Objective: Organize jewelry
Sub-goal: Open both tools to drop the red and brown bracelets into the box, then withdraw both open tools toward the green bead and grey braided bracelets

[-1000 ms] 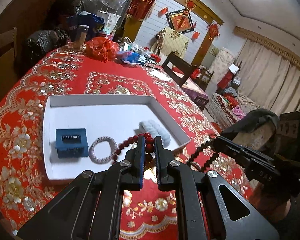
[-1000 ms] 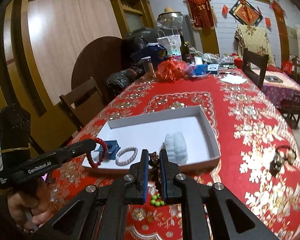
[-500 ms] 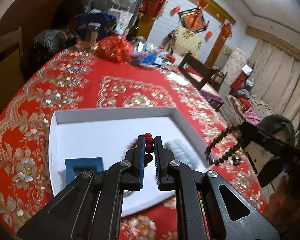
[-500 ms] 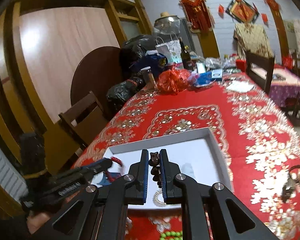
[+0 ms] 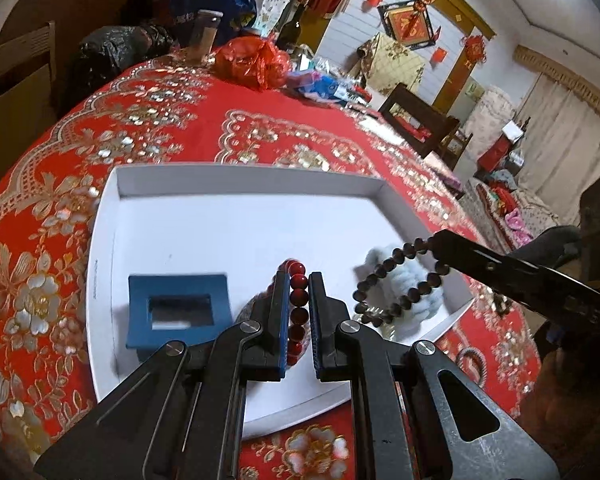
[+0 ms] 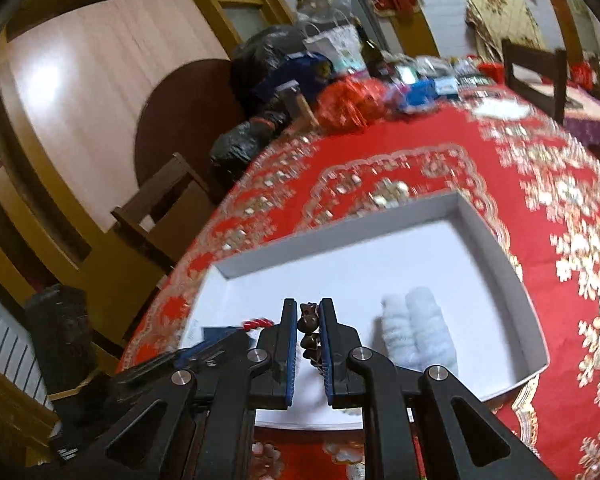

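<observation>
Home dining room: red embroidered tablecloth [image 5: 172, 128], wooden chair [image 6: 168, 204] at nine o'clock, curtains [image 5: 572, 136] at two o'clock, red knot wall decorations [image 5: 474, 46].

Each camera rides behind its own hand-held gripper, looking forward and down past the fingers, close over the white tray [image 5: 236, 178] [image 6: 340, 240] both share; the right view is somewhat blurred.

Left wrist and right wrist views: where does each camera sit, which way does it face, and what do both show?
Left wrist: sits on the left tongs, looking down across the white tray; they clamp the red bead bracelet; the right tongs enter from the right.
Right wrist: sits on the right tongs, clamping the dark bead bracelet; the left tongs show lower left.
Shared: tray, fluffy pale-blue item, red tablecloth.
</observation>
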The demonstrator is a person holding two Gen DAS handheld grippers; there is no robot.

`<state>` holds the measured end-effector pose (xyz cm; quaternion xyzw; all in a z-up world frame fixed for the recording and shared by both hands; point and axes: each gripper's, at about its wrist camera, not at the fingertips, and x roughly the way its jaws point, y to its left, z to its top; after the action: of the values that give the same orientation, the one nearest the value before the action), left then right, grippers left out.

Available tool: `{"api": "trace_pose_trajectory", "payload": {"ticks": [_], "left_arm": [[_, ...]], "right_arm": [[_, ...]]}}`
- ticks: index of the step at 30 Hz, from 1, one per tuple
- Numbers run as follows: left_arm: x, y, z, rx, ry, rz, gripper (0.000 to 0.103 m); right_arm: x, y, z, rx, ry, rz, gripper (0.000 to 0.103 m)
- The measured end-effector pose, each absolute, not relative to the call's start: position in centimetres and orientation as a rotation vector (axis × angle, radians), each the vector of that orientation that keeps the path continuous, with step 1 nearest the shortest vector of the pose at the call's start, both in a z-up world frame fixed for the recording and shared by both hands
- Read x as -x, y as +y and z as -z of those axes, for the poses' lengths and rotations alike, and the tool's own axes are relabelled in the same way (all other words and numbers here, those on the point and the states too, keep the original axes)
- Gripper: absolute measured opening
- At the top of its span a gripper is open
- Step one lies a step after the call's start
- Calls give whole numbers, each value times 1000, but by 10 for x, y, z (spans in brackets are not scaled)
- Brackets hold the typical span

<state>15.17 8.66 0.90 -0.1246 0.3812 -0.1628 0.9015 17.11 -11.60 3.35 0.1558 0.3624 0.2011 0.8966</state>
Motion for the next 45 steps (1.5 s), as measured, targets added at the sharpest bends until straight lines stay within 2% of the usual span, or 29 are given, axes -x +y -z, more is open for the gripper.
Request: {"api": "trace_pose_trajectory", "payload": {"ticks": [4, 9, 12, 14, 15, 28, 36, 41, 45], "left_arm": [[-144, 85, -2, 211, 789, 291, 8], [-136, 84, 2, 181, 776, 280, 33], [-129, 83, 3, 177, 771, 267, 41], [-123, 84, 2, 179, 762, 264, 46], [-120, 84, 2, 178, 757, 263, 47], [-73, 80, 4, 147, 724, 249, 53], [-51, 63, 9, 124, 762, 309, 54], [-51, 58, 24, 134, 822, 325, 54], [-53, 58, 27, 143, 841, 325, 54]], "right_arm": [[-184, -132, -5, -379, 844, -349, 10], [-184, -144, 12, -405, 902, -315, 11], [-180, -146, 8, -397, 895, -313, 23], [-175, -145, 3, -378, 874, -313, 37], [-172, -144, 0, -366, 865, -311, 37], [-110, -162, -40, -171, 758, -242, 38], [-46, -196, -16, -147, 793, -137, 42], [-20, -223, 13, -273, 867, -24, 42], [-18, -232, 13, -313, 857, -7, 43]]}}
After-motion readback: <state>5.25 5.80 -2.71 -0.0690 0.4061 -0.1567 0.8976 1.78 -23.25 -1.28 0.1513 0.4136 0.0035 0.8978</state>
